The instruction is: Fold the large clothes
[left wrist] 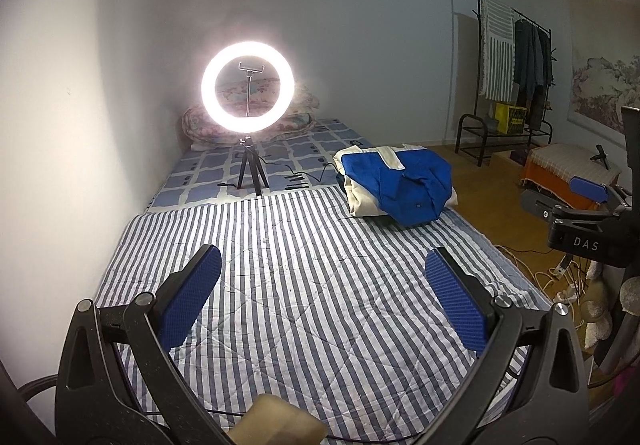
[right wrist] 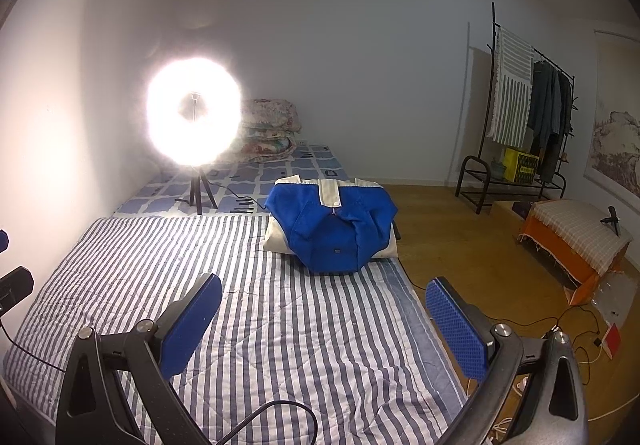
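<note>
A blue and cream jacket (left wrist: 404, 185) lies folded in a compact stack at the right edge of the striped bed cover (left wrist: 304, 285); it also shows in the right wrist view (right wrist: 336, 233). My left gripper (left wrist: 324, 265) is open and empty, held above the striped cover, well short of the jacket. My right gripper (right wrist: 324, 293) is open and empty, above the cover near the bed's right edge (right wrist: 420, 305), a little short of the jacket. The right gripper's body shows at the right of the left wrist view (left wrist: 580, 217).
A lit ring light on a small tripod (left wrist: 249, 93) stands on the bed behind the cover, its cable running toward the jacket. Floral bedding (right wrist: 268, 125) is piled by the wall. A clothes rack (right wrist: 520, 117), a covered orange box (right wrist: 576, 241) and floor cables (right wrist: 580, 329) are on the right.
</note>
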Demonstrator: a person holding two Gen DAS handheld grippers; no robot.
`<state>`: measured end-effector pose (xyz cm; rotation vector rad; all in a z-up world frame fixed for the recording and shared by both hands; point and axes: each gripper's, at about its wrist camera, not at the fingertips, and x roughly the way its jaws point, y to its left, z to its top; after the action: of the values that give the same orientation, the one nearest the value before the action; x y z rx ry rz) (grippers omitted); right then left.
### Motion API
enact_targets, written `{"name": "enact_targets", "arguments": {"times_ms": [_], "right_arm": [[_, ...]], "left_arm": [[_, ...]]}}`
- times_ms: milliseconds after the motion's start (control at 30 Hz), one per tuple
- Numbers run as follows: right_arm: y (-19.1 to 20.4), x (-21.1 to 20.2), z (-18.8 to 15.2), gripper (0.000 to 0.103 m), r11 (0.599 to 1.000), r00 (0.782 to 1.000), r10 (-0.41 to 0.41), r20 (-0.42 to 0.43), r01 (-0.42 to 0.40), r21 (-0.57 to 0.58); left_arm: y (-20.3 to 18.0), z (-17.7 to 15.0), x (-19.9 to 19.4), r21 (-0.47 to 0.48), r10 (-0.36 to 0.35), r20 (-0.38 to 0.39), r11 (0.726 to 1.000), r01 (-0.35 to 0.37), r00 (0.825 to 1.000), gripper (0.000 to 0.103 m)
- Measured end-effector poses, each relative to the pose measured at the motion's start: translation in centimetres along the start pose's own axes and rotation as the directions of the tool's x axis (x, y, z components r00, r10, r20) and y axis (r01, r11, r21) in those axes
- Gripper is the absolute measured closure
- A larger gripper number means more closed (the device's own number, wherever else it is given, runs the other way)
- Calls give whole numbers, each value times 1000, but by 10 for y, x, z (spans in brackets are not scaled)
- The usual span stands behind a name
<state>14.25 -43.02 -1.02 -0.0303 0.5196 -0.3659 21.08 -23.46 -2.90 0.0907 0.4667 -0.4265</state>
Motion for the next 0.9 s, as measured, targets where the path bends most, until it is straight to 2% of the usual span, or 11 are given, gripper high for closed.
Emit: {"name": "enact_targets", "arguments": {"times_ms": [900], "right_arm": [[5, 0, -3, 0, 1000, 1000, -6, -4, 6, -11]], "left_arm": [[-1, 2, 2, 2, -4, 1, 1000, 4, 1000, 0]]}}
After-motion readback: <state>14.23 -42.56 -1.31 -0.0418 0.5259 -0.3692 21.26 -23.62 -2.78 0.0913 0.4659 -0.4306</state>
